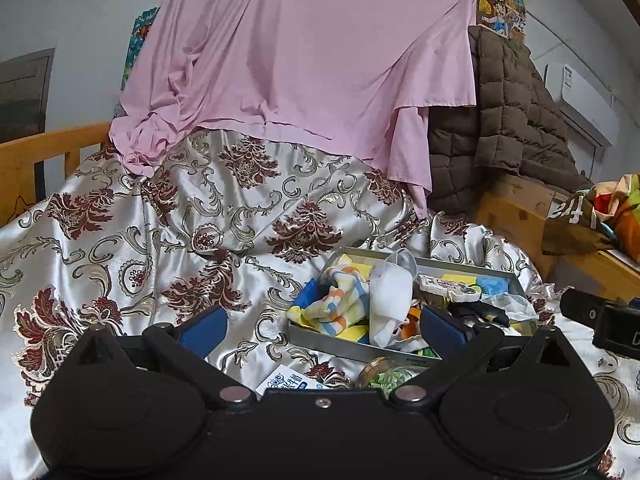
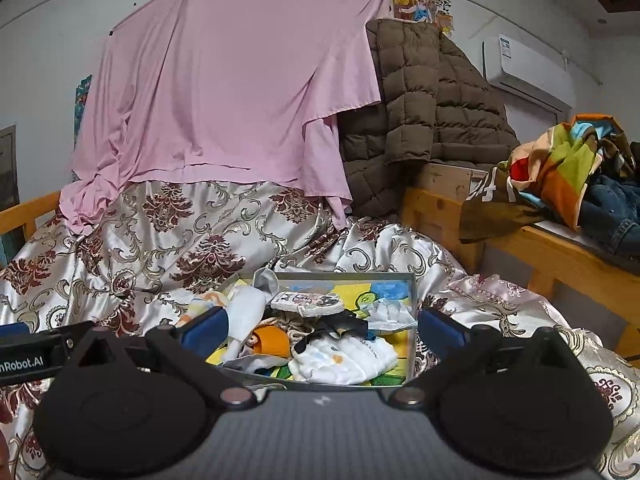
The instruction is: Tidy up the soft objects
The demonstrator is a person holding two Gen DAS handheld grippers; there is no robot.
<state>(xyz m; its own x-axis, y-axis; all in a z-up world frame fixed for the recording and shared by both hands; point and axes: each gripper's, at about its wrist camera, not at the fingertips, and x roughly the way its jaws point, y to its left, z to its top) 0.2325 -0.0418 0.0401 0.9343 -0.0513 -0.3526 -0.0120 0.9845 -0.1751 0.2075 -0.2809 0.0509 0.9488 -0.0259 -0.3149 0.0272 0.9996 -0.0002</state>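
A shallow metal tray (image 1: pixel 320 338) (image 2: pixel 412 320) sits on the satin bedspread, piled with soft items. In it lie a striped pastel cloth (image 1: pixel 340 304), a white sock (image 1: pixel 390 300) (image 2: pixel 246 312), a flat patterned pad (image 2: pixel 306 303), a black scrap (image 2: pixel 340 326), an orange piece (image 2: pixel 272 340) and folded white baby cloths (image 2: pixel 344 360). My left gripper (image 1: pixel 322 326) is open, low over the tray's near left corner, holding nothing. My right gripper (image 2: pixel 322 330) is open too, its blue fingers (image 2: pixel 440 328) straddling the tray's near side, nothing between them.
A glass jar of green bits (image 1: pixel 390 376) and a milk carton (image 1: pixel 286 384) lie just before the tray. A pink sheet (image 2: pixel 232 92) and brown quilted jacket (image 2: pixel 424 112) hang behind. A wooden rail (image 2: pixel 560 256) carries crumpled clothes (image 2: pixel 568 168) at right.
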